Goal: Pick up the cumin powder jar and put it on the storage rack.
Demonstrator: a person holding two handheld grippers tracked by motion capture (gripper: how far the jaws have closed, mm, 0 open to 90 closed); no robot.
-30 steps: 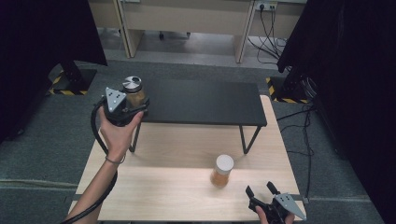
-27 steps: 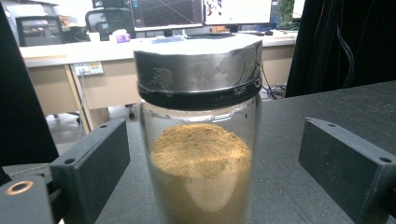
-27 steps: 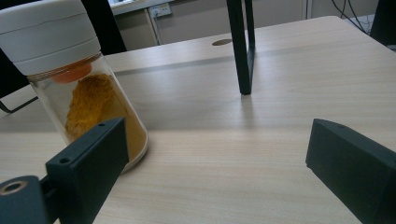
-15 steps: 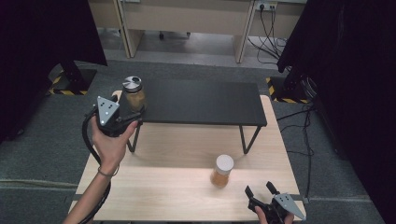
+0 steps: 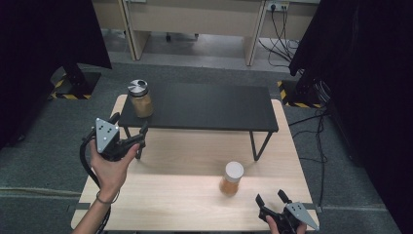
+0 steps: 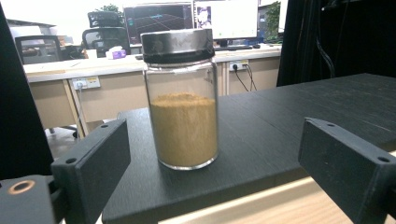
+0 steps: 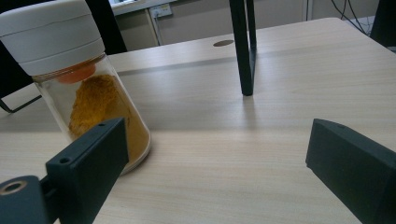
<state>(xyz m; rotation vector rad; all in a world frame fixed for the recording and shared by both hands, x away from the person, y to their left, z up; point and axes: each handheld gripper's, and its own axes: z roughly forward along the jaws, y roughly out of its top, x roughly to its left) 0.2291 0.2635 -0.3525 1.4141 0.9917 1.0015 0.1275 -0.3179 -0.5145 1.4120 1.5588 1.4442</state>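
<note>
A glass jar with a dark metal lid, part full of brown powder, stands upright on the left end of the black shelf. My left gripper is drawn back from it over the table's left side, jaws open, nothing between them. A second jar with a white lid, holding orange powder, stands on the wooden table in front of the shelf. Near the table's front right corner my right gripper stands open, a little short of that jar.
The shelf stands on thin black legs over the back half of the table. Grey carpet surrounds the table, with cables on the floor at the right and desks beyond.
My left gripper has pulled away from the metal-lidded jar, toward the front left and slightly down, leaving the jar on the shelf. The right gripper has kept still.
</note>
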